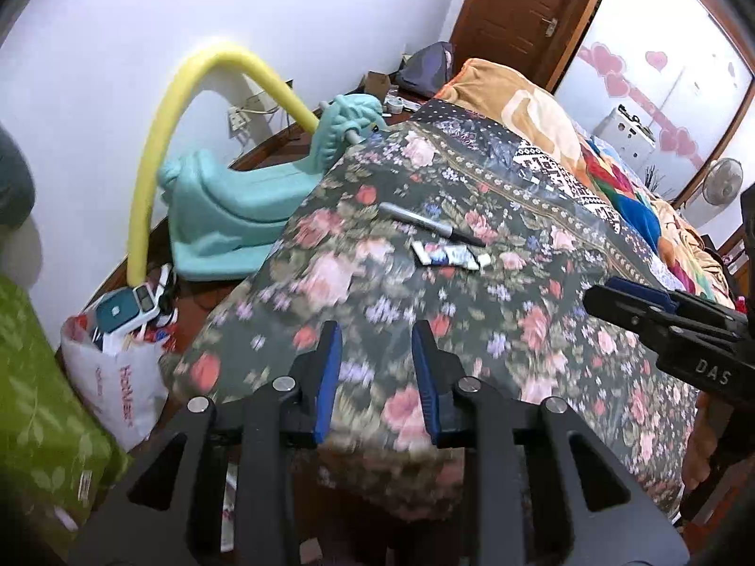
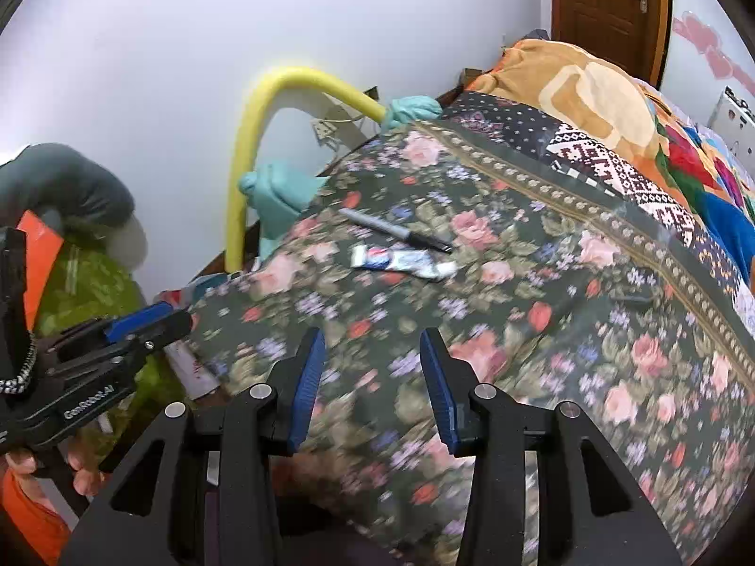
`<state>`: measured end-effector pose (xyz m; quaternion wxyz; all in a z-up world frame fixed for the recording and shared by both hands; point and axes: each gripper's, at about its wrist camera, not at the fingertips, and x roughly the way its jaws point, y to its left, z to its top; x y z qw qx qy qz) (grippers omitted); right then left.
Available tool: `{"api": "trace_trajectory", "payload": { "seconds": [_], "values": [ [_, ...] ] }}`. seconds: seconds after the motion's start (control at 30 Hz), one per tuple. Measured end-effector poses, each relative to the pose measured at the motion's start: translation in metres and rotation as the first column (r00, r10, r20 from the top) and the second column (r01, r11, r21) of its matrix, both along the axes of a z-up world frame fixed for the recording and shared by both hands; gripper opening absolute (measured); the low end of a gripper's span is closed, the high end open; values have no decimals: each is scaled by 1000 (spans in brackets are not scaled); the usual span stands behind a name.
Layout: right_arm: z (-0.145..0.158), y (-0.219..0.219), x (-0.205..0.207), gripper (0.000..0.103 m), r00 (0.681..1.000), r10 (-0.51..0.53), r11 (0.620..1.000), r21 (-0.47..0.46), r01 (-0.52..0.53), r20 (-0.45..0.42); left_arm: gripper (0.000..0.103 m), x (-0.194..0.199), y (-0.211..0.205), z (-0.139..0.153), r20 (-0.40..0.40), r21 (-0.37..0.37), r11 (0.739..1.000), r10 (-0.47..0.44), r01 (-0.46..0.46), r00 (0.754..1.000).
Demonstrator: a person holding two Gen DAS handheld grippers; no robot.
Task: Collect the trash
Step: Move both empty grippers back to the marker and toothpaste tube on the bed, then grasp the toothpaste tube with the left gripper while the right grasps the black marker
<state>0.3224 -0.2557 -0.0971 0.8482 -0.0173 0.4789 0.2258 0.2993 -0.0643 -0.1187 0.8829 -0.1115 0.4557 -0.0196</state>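
Note:
On the dark floral bedspread (image 1: 472, 330) lie a grey pen (image 1: 429, 224) and, just in front of it, a flattened white and blue tube (image 1: 448, 254). My left gripper (image 1: 377, 330) hangs open over the near corner of the bed, well short of both, with nothing between its blue pads. My right gripper (image 1: 599, 297) comes in from the right edge. In the right wrist view the pen (image 2: 396, 231) and the tube (image 2: 401, 262) lie ahead of my right gripper (image 2: 372, 335), which is open and empty. My left gripper (image 2: 165, 318) shows at the left, held by a hand (image 2: 80, 467).
A teal plastic rocking toy (image 1: 226, 217) and a bent yellow foam tube (image 1: 155, 151) stand beside the bed by the wall. A white shopping bag (image 1: 118, 368) full of items sits on the floor. A green leaf-patterned bag (image 1: 42, 401) is at the left. Piled blankets (image 1: 542, 113) cover the far bed.

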Motion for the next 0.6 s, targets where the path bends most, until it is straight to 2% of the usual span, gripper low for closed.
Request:
{"api": "trace_trajectory", "payload": {
  "seconds": [0.27,0.37,0.5,0.6],
  "values": [
    [-39,26,78,39,998,59,997,-46,-59,-17,31,59,3,-32,-22,24,1000,18,-17,1000],
    [-59,43,103,39,995,97,993,-66,-100,-37,31,76,7,-45,-33,8,999,33,-33,999],
    [-85,63,126,39,990,136,983,-120,-139,-38,31,93,10,-61,-53,-6,1000,30,-31,998],
    [-99,71,133,39,979,191,976,-94,-197,-67,31,101,8,-67,-69,17,1000,9,-8,998]
  ]
}}
